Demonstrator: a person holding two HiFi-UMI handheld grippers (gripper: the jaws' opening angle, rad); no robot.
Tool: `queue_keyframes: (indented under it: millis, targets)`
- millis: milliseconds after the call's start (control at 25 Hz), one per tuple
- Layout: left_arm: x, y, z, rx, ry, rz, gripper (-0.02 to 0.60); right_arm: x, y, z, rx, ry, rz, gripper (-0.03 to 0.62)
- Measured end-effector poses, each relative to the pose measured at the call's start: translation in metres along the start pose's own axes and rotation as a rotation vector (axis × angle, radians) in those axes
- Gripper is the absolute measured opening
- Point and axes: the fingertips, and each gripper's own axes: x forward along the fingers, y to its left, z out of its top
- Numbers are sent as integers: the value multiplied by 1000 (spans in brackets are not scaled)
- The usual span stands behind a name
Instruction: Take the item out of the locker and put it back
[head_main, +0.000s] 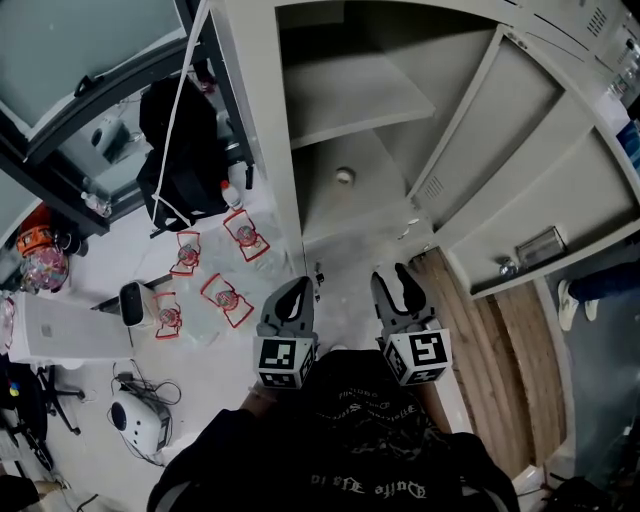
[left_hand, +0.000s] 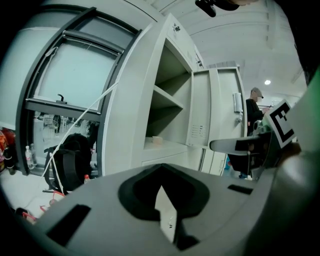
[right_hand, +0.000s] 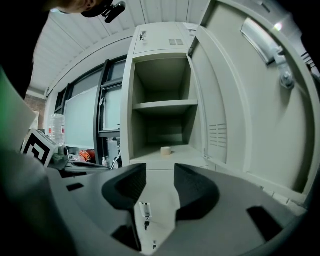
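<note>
A small beige roll (head_main: 344, 176) lies on the lower shelf of the open grey locker (head_main: 330, 110). It also shows as the roll (right_hand: 166, 150) straight ahead in the right gripper view and the roll (left_hand: 157, 139) in the left gripper view. Both grippers are held low in front of the locker, well short of the shelf. My left gripper (head_main: 292, 298) has its fingertips together with nothing between them, and the left gripper (left_hand: 161, 172) shows the same. My right gripper (head_main: 396, 285) stands open and empty, as does the right gripper (right_hand: 160, 185).
The locker door (head_main: 520, 130) swings out to the right, beside my right gripper. On the floor at the left are a black backpack (head_main: 180, 150), several bottles (head_main: 225, 295) and a white appliance (head_main: 140, 420). A person (left_hand: 252, 107) stands beyond the door.
</note>
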Motion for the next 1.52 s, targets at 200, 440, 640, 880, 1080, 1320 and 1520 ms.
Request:
queue_keyframes:
  millis: [200,440,640,880,1080,1320,1520]
  targets:
    - [2,-2,1,-1,-3,-5,6,1,-1,1,-2,-5,-6,103]
    - [1,1,2,2,-7,0,6,1,-2,2,1,-26,-6,18]
    - [-1,1,2,1,-10,11,6,1,-3,6,-31,-33,-19,6]
    - [-2,-1,4,9,-21,21,6,3,-2,2,-50,-18,-19,5]
    - [-6,-2,3,8,-17,30,6,2,2,-1,-56,-12,3,5]
    - [-8,-2,3,12,-19,38,6,2,4,-1,-61,-16,13,3]
    - [-10,-1,4,11,-20,44,6,3,7,-1,-71,-10,22,3]
